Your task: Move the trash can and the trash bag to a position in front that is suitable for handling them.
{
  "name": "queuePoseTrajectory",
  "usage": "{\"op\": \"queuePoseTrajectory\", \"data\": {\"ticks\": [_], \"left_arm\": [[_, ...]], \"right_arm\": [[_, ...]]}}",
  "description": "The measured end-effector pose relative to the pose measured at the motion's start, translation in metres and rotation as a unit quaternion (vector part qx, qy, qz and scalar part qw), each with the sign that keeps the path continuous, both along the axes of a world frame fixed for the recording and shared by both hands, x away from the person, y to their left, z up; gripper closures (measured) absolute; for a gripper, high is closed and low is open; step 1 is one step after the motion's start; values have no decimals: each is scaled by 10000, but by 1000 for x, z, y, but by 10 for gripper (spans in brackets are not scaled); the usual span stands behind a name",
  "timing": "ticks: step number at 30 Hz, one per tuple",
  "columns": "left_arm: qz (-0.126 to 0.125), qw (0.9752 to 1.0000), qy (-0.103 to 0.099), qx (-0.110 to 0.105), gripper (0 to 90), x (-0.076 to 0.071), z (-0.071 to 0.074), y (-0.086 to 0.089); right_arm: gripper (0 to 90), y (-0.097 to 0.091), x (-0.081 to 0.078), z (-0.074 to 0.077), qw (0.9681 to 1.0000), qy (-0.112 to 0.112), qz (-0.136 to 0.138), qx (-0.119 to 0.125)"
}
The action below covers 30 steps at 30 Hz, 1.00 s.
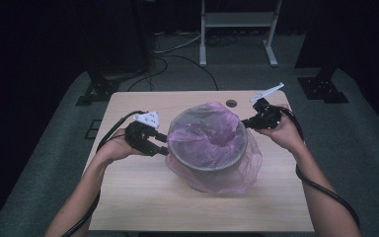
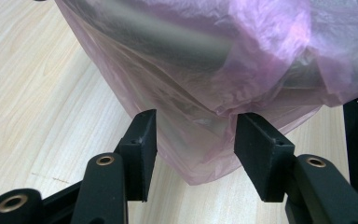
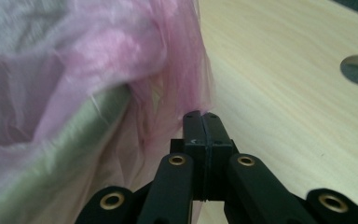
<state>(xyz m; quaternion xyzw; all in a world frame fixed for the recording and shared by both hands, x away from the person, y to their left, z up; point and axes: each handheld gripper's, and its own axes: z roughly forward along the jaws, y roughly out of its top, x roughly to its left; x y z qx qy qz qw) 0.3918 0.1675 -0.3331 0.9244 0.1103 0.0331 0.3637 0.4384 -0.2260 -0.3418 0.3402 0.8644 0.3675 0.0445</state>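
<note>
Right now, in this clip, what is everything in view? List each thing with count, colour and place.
bin: one, grey, round, middle of the table.
bag: one, pink, see-through, lining the bin and draped over its rim.
table: one, light wood, with a round hole near the far edge.
stand: one, white, on the floor beyond the table.
cables: several, dark, on the grey floor.
left hand-held gripper: one, black, at the bin's left side, jaws apart with bag film between them.
right hand-held gripper: one, black, at the bin's right rim, shut on the bag's edge.
forearms: two, coming in from below.
</note>
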Motion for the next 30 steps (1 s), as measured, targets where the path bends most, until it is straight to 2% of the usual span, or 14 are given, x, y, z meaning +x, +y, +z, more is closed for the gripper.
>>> {"op": "queuePoseTrajectory", "data": {"ticks": [9, 12, 13, 14, 15, 16, 17, 18, 19, 20, 21, 22, 23, 30], "left_arm": [[11, 10000, 36, 39, 466, -1, -3, 1], [46, 10000, 24, 31, 438, -1, -3, 3], [72, 10000, 20, -8, 426, -1, -2, 4], [72, 10000, 20, -8, 415, -1, -2, 4], [87, 10000, -10, -28, 405, -2, -1, 4], [87, 10000, -10, -28, 392, -2, -1, 4], [95, 9999, -41, -55, 378, -3, -1, 5], [95, 9999, -41, -55, 367, -3, -1, 5], [94, 9999, -54, -88, 354, -3, -1, 5], [88, 9999, -85, -108, 354, -4, 0, 5], [61, 9998, -85, -144, 343, -5, 0, 5], [61, 9998, -85, -144, 343, -5, 0, 5], [12, 9998, -86, -164, 344, -6, 0, 5], [-125, 9997, -92, -204, 363, -10, -1, 1]], "right_arm": [[900, -9, -10, -20, 9996, 282, 29, -57], [885, -15, -16, -24, 9995, 307, -18, 16], [749, -20, -20, -22, 9997, 183, -110, 102], [749, -20, -20, -22, 9997, 183, -110, 102], [706, -25, -25, -18, 9996, 46, -155, 243], [706, -25, -25, -18, 9996, 46, -155, 243], [668, -30, -32, -11, 9992, -110, -146, 351], [668, -30, -32, -11, 9992, -110, -146, 351], [634, -33, -39, -5, 9988, -227, -48, 442], [634, -33, -39, -5, 9988, -227, -48, 442], [623, -33, -46, -1, 9985, -314, -6, 437], [623, -33, -46, -1, 9985, -314, -6, 437], [605, -33, -54, 2, 9982, -388, 63, 458], [564, -31, -75, 9, 9967, -599, 210, 508]]}}
